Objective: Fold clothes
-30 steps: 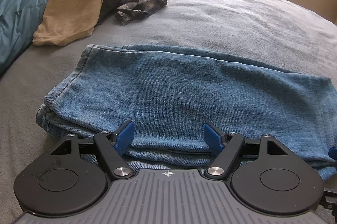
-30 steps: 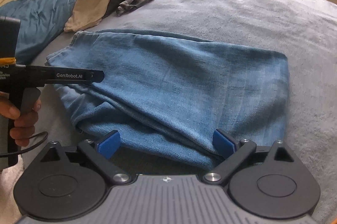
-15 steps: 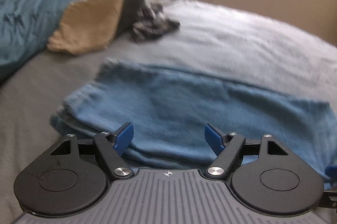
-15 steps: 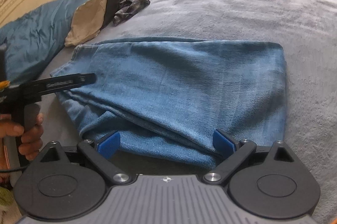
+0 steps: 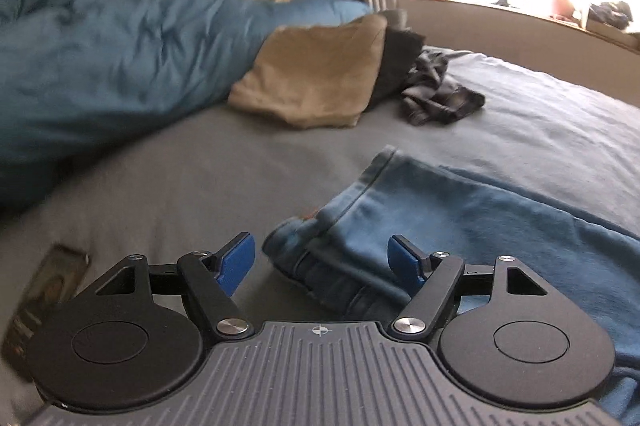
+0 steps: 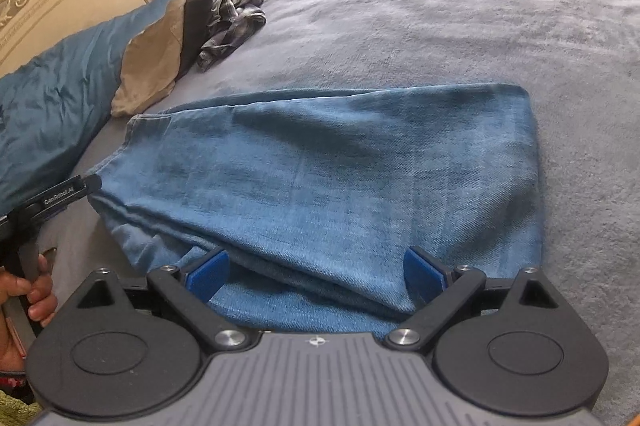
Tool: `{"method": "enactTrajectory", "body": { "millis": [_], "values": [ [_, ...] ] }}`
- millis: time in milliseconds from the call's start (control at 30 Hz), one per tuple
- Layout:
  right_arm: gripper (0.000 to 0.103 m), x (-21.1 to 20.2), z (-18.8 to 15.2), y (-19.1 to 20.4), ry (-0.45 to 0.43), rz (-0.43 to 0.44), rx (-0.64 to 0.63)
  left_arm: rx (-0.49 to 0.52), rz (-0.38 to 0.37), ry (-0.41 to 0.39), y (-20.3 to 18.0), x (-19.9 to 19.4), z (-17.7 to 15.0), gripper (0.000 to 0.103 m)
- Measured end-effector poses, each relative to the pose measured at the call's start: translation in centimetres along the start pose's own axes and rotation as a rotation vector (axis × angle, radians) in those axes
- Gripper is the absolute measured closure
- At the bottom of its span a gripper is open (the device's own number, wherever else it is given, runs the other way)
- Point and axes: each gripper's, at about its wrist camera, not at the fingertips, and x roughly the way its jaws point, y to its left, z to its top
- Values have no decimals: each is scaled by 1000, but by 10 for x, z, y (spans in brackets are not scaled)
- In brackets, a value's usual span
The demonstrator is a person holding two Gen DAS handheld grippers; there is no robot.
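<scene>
Near the bed's [image 5: 200,193] left edge, by the left wrist view, the left gripper [image 5: 322,260] hangs over the waistband end of the folded jeans [image 5: 460,226], jaws closing, pads not yet pressing denim. From the right wrist view, the right gripper [image 6: 316,276] hovers at the near long edge of the jeans, jaws spread, gripping nothing. I judge the step to be lining up for another fold: next, each gripper should pinch all layers of its edge before lifting.
</scene>
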Motion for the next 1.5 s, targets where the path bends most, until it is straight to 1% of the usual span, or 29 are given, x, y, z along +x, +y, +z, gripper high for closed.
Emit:
{"method": "enactTrajectory", "body": {
  "millis": [33, 100, 167, 200, 267, 400, 467, 567, 633, 700, 733, 800, 833, 900, 933, 1000, 1100, 1133, 1167, 1200, 1267, 1333, 1400, 1433, 1467, 1500],
  "values": [
    [7, 1, 0, 1, 1, -5, -5, -19, -15, 9, 4, 2, 1, 32],
    [7, 2, 0, 2, 3, -10, -13, -75, -58, 24, 10, 7, 2, 40],
    [7, 3, 0, 3, 3, -14, -16, -112, -89, 35, 14, 9, 1, 46],
    [6, 3, 0, 3, 3, -15, -18, -114, -87, 36, 13, 9, 0, 48],
    [6, 4, -1, 3, 4, -19, -21, -117, -87, 39, 13, 9, -2, 50],
    [6, 4, 0, 5, 5, -25, -29, -126, -112, 41, 12, 11, -2, 55],
    [6, 3, -1, 5, 4, -25, -29, -124, -114, 27, 10, 11, -1, 57],
    [6, 3, 0, 5, 3, -23, -27, -135, -112, 14, 8, 14, -1, 63],
    [6, 3, 0, 5, 3, -22, -26, -153, -109, 14, 8, 18, 1, 66],
    [6, 3, 0, 5, 2, -21, -25, -170, -109, 17, 10, 21, 2, 74],
    [6, 3, 0, 4, 2, -20, -25, -179, -109, 18, 11, 22, 3, 77],
    [7, 2, 0, 5, 2, -18, -24, -200, -120, 10, 13, 23, 5, 87],
    [7, 2, 0, 4, 1, -18, -24, -204, -129, 2, 12, 23, 6, 90],
    [7, 2, 0, 4, 1, -18, -24, -198, -143, -31, 7, 19, 9, 98],
    [7, 2, 0, 4, 2, -19, -24, -192, -154, -58, 5, 16, 12, 98],
    [7, 2, 0, 4, 2, -20, -24, -165, -182, -142, 0, 5, 19, 98],
    [7, 2, 0, 5, -1, -19, -25, -94, -196, -241, -7, -6, 22, 98],
    [7, 2, 0, 5, -1, -20, -25, -80, -181, -223, -8, -2, 18, 98],
    [7, 2, 0, 5, 0, -22, -26, -88, -163, -171, -6, 8, 13, 98],
    [7, 2, 0, 5, 0, -23, -28, -122, -151, -104, -1, 20, 7, 98],
    [7, 3, 0, 5, 0, -21, -32, -202, -142, -17, 12, 35, -3, 97],
    [7, 3, 0, 6, 0, -19, -37, -197, -158, -63, 11, 25, 2, 98],
    [7, 3, -1, 5, -2, -18, -41, -180, -187, -130, 7, 16, 12, 98],
    [7, 3, -1, 4, -4, -16, -40, -173, -193, -146, 6, 15, 14, 98],
    [7, 3, -1, 4, -5, -16, -40, -180, -189, -134, 6, 18, 12, 98],
    [7, 4, -1, 5, -5, -16, -42, -198, -175, -85, 9, 26, 6, 98]
  ]
}}
